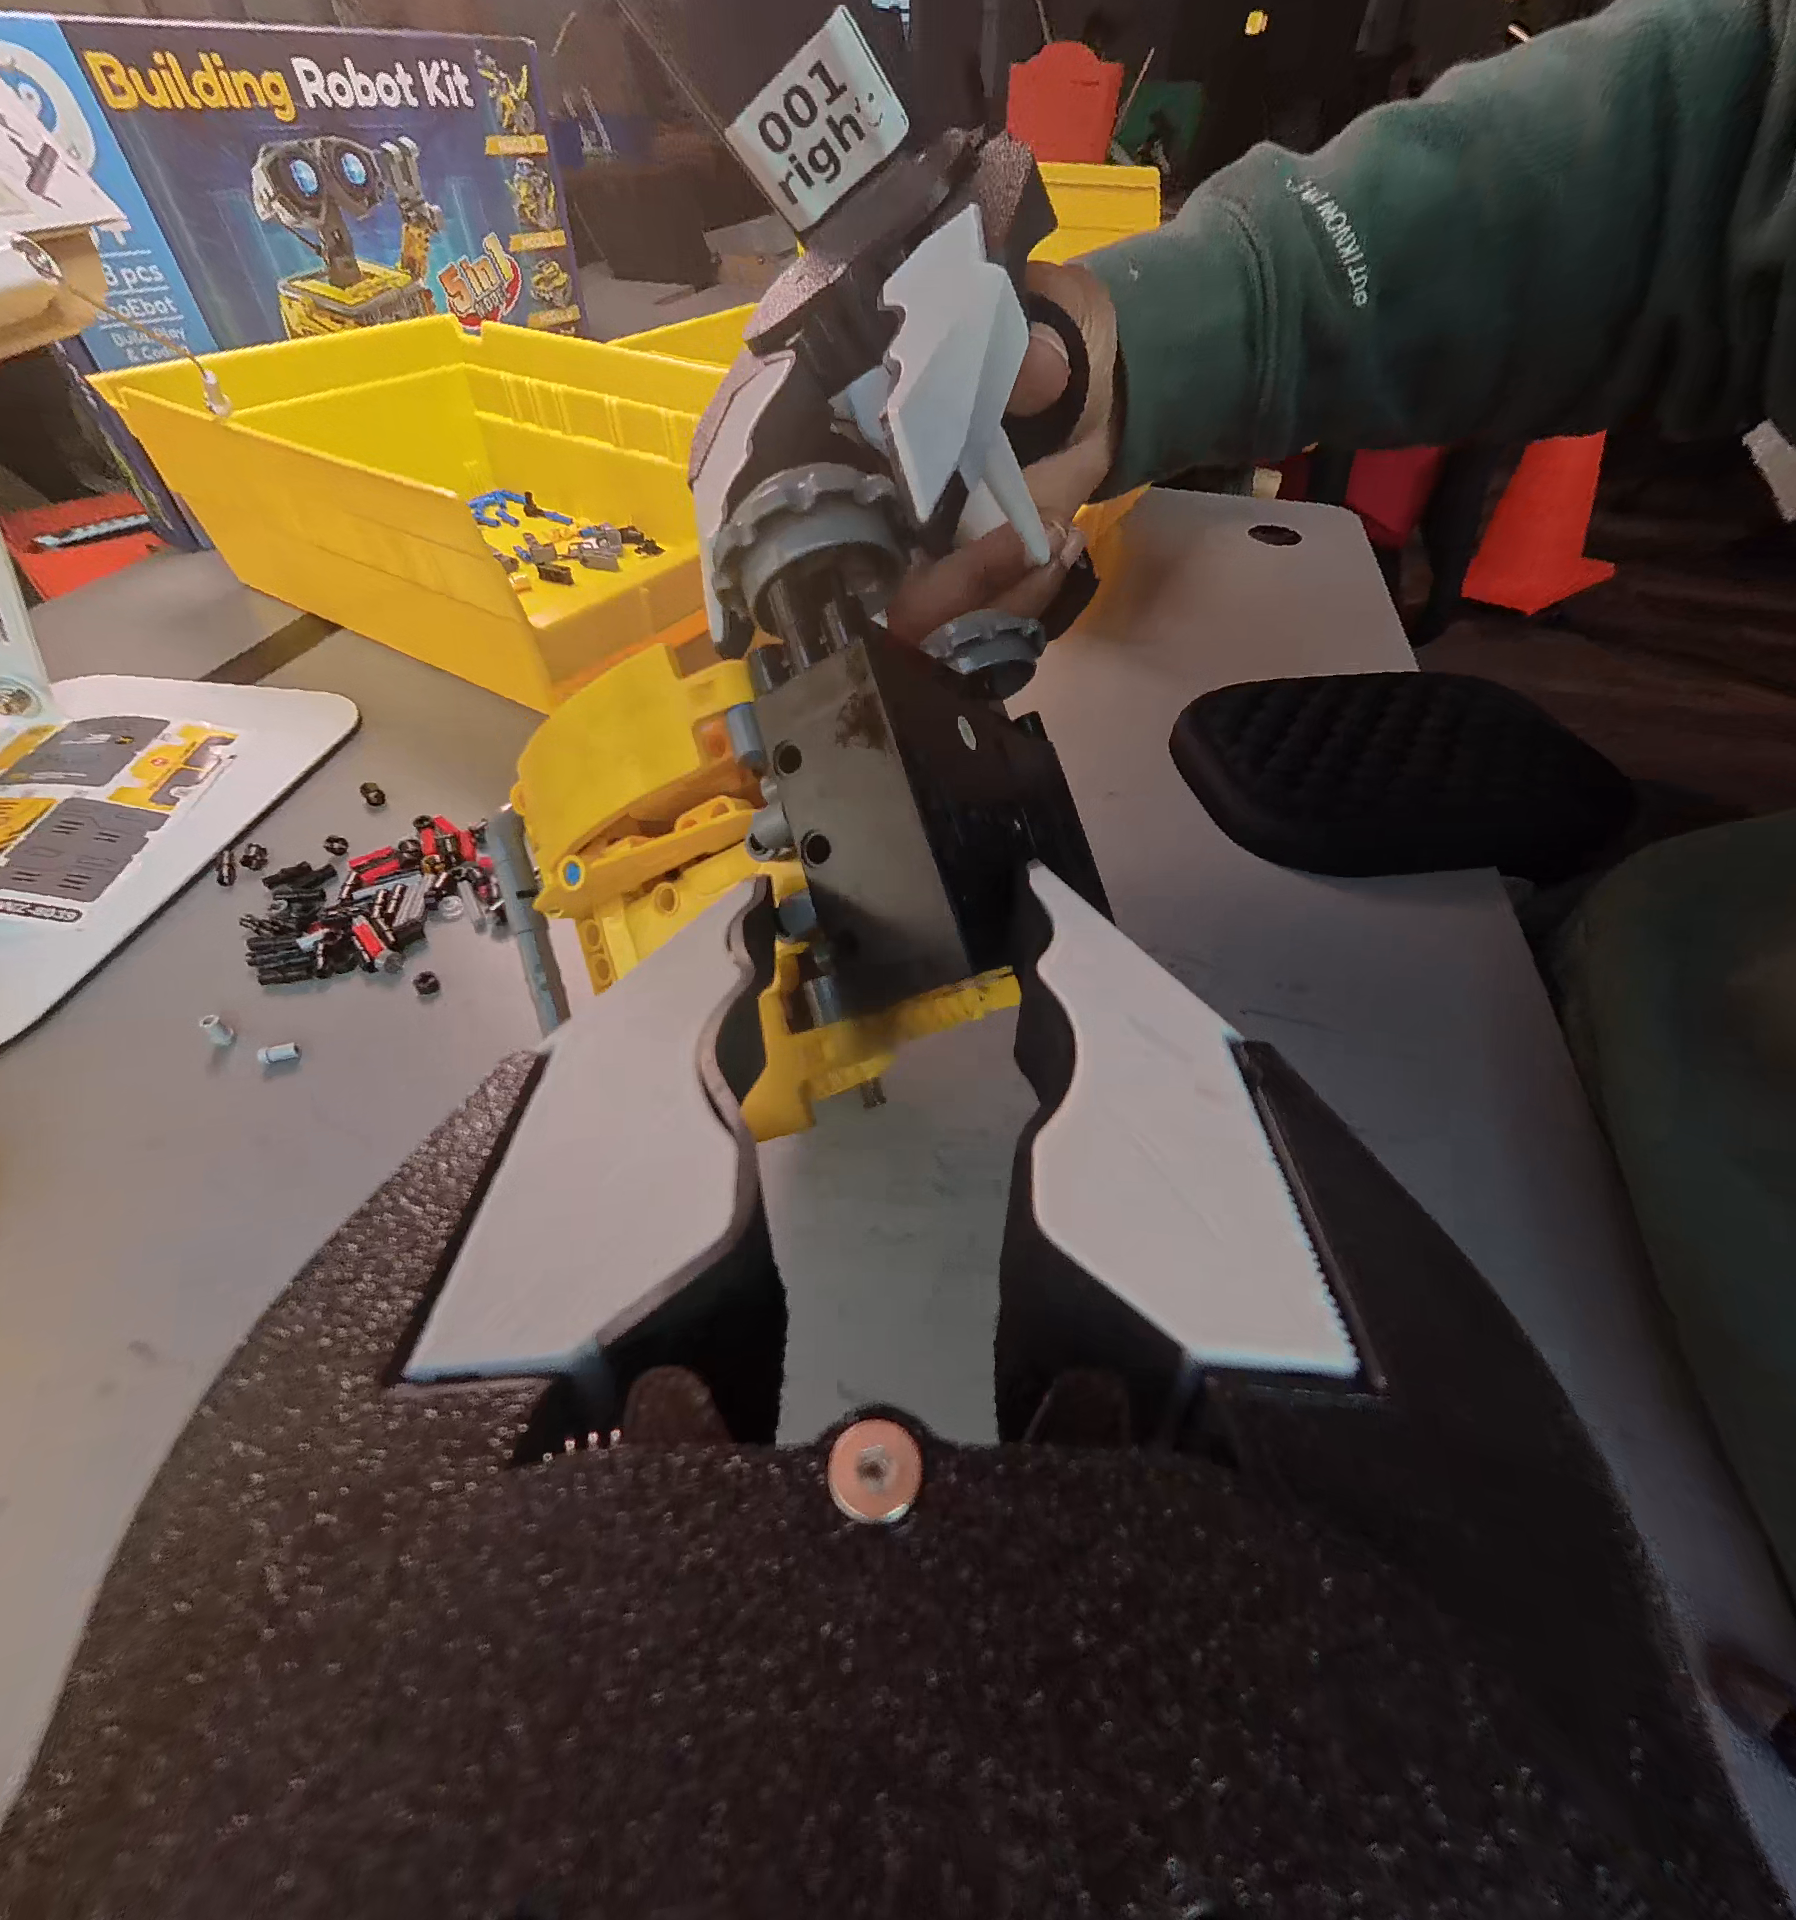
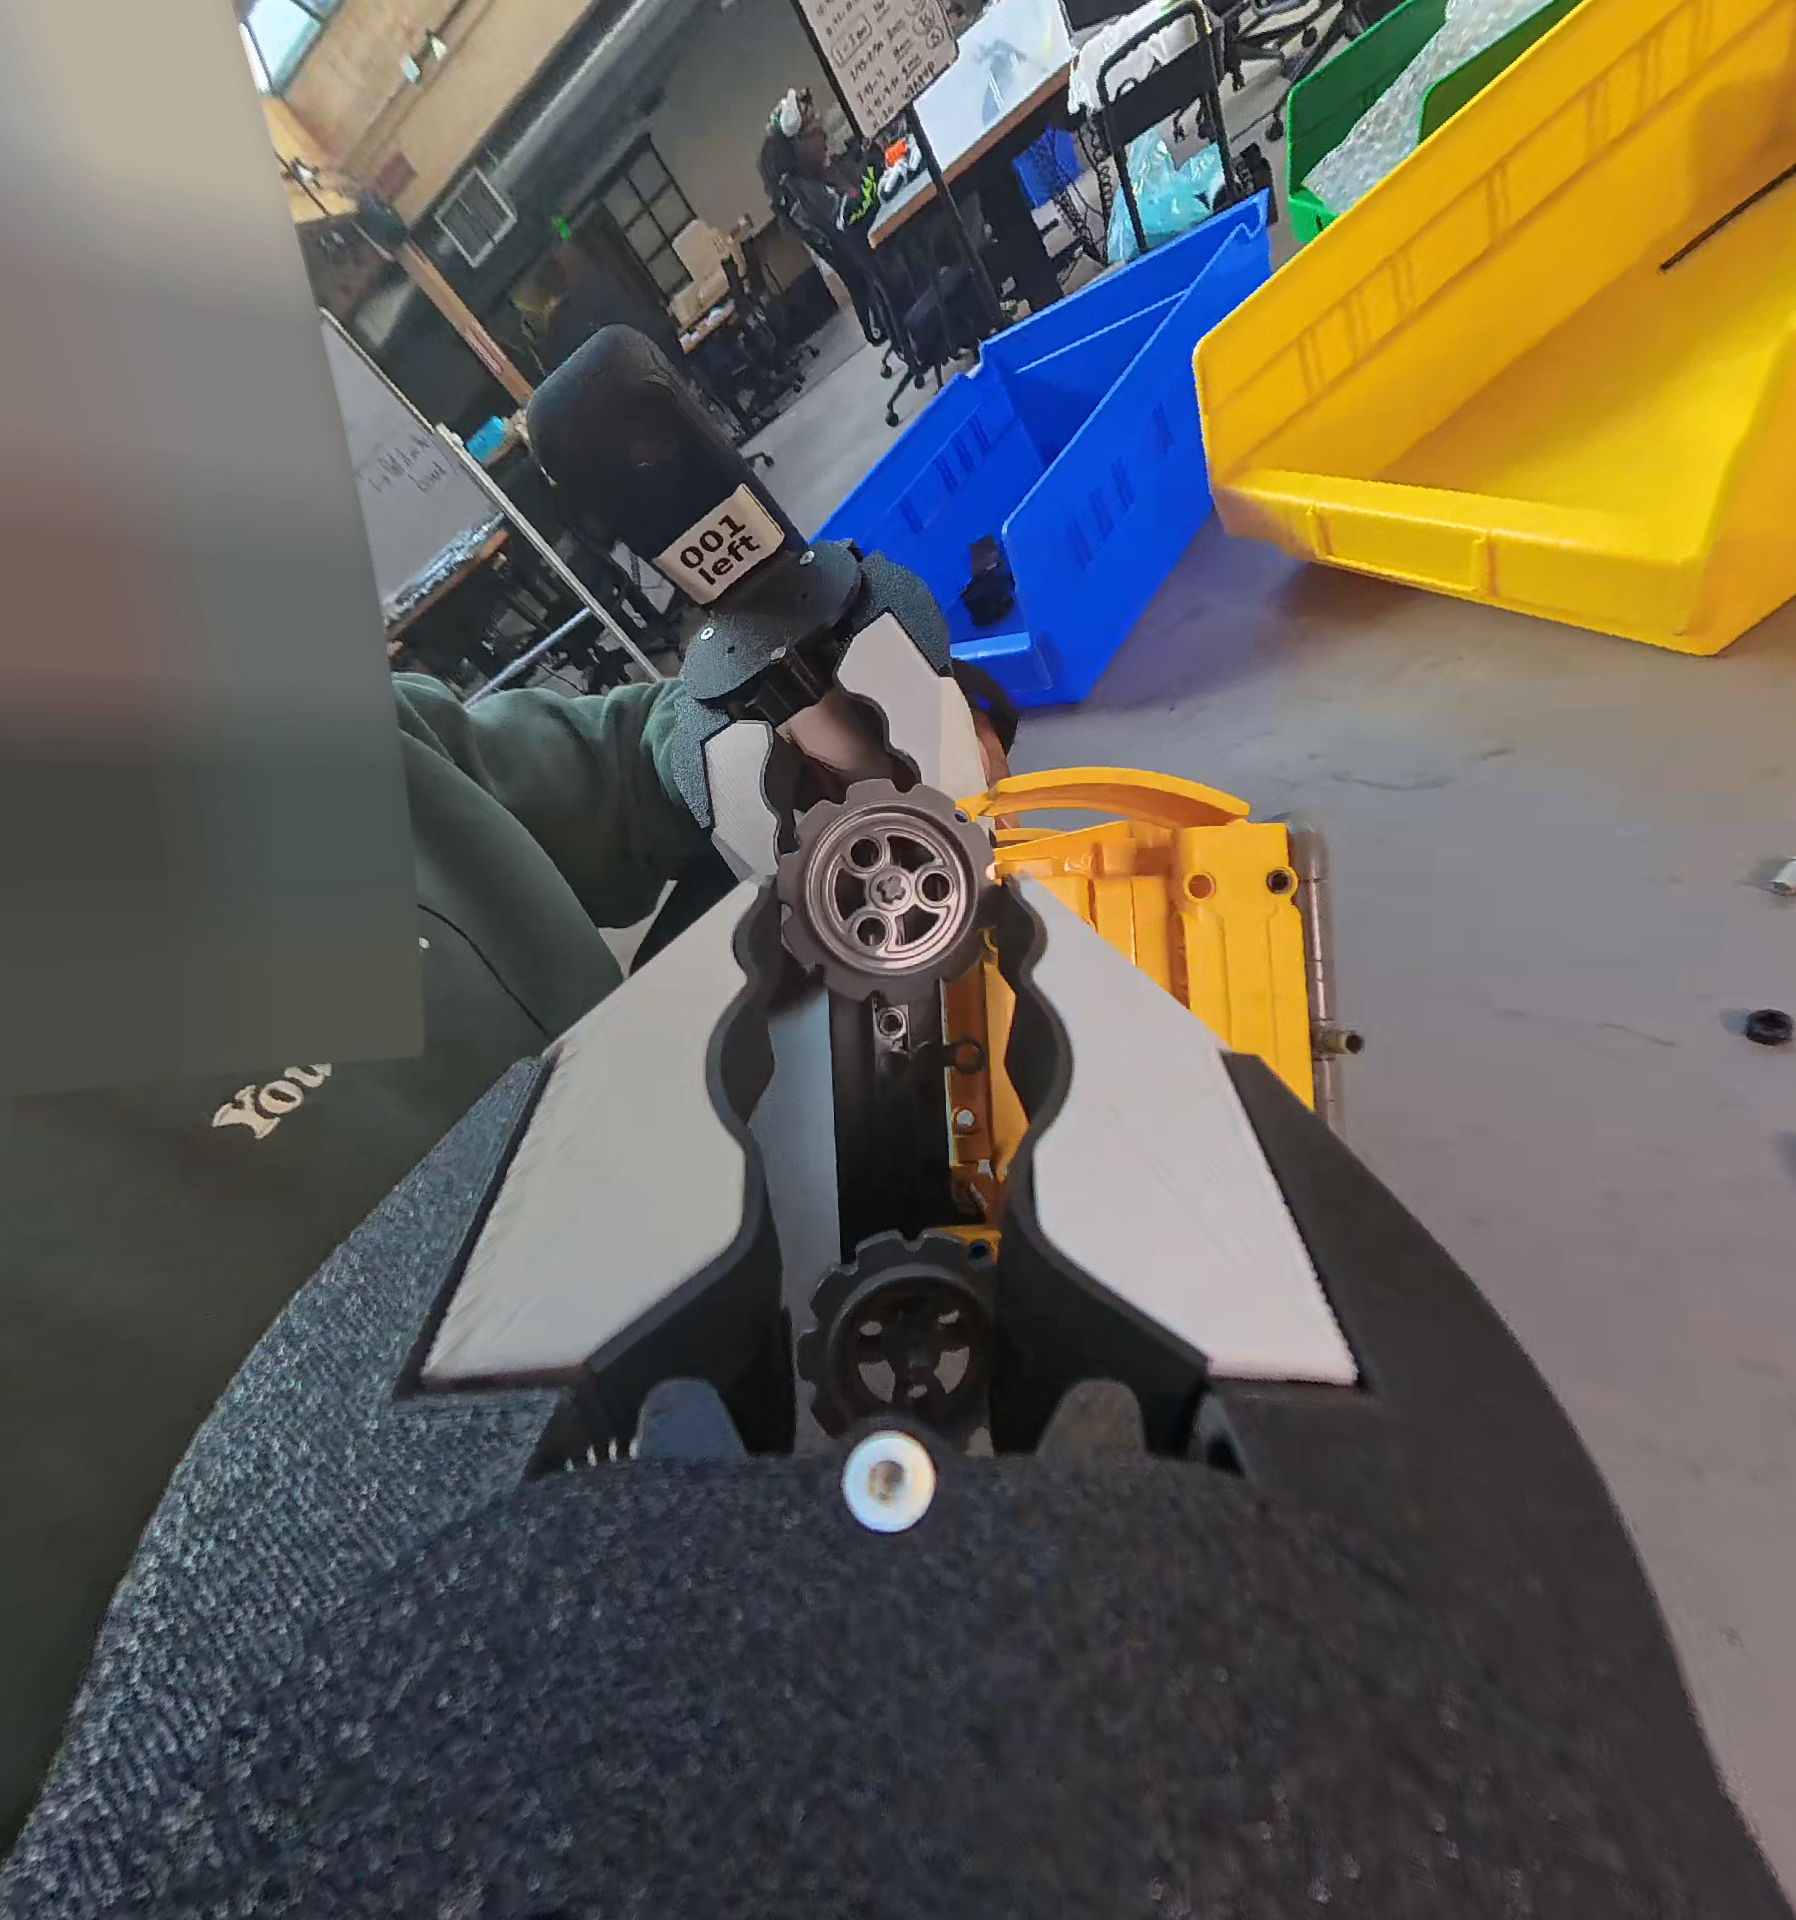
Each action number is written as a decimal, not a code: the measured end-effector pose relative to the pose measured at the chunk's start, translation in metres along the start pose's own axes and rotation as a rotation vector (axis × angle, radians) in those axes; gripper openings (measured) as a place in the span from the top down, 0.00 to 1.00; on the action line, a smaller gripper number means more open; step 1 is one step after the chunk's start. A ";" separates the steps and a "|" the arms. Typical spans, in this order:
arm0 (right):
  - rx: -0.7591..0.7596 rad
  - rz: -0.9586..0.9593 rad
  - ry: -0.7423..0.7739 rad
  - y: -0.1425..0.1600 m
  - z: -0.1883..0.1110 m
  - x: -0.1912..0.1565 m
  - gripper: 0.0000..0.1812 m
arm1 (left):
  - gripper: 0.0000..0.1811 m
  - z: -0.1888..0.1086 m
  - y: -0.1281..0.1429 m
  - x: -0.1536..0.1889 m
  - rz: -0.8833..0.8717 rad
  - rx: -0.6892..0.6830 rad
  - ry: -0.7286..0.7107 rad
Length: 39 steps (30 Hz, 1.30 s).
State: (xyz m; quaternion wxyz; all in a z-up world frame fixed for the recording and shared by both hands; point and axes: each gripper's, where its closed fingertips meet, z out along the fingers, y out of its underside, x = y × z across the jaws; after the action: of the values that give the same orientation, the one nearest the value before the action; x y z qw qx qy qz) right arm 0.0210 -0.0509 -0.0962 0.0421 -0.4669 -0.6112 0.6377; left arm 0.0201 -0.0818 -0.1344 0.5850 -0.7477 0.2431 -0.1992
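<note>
A yellow brick-built model body (image 1: 624, 769) rests on the grey table (image 1: 198, 1195). A black wheel unit (image 1: 873, 831) with grey sprocket wheels (image 1: 811, 520) stands against it. My left gripper (image 1: 899, 914) is closed around the lower end of the model and the black unit. My right gripper (image 1: 873, 582), held by a hand in a green sleeve, comes down from above and grips the top of the wheel unit. In the right wrist view my right gripper (image 2: 889, 904) clasps the upper sprocket wheel (image 2: 889, 894), with a second wheel (image 2: 899, 1340) near its base. The left gripper (image 2: 852, 769) shows beyond.
A yellow bin (image 1: 354, 499) holding small parts stands behind the model. A pile of black and red pins (image 1: 354, 914) lies to the left, beside a sticker sheet (image 1: 73, 810) and a kit box (image 1: 302, 187). A blue bin (image 2: 1060, 499) and another yellow bin (image 2: 1548, 416) stand nearby. Spacing between my two grippers at the tips: around 6 cm.
</note>
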 end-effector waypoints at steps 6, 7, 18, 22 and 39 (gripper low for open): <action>0.028 0.064 -0.040 0.000 0.003 0.000 0.77 | 0.77 -0.005 -0.004 0.002 -0.070 -0.035 0.026; 0.025 0.066 -0.039 0.000 0.003 0.000 0.77 | 0.77 -0.005 -0.004 0.002 -0.076 -0.039 0.033; -0.233 -0.167 0.073 0.018 0.018 -0.011 0.77 | 0.80 0.003 0.018 0.011 -0.073 -0.150 0.089; -0.326 -0.249 0.148 0.017 0.017 -0.005 0.77 | 0.80 0.008 0.021 0.006 -0.108 -0.139 0.094; -0.443 -0.192 0.207 0.018 0.017 -0.004 0.77 | 0.81 0.006 0.021 0.005 -0.123 -0.124 0.086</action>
State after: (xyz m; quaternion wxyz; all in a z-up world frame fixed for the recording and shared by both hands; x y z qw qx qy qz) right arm 0.0213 -0.0705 -0.1124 0.0614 -0.4676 -0.7697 0.4303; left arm 0.0249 -0.0841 -0.1567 0.5132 -0.7868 0.2335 -0.2512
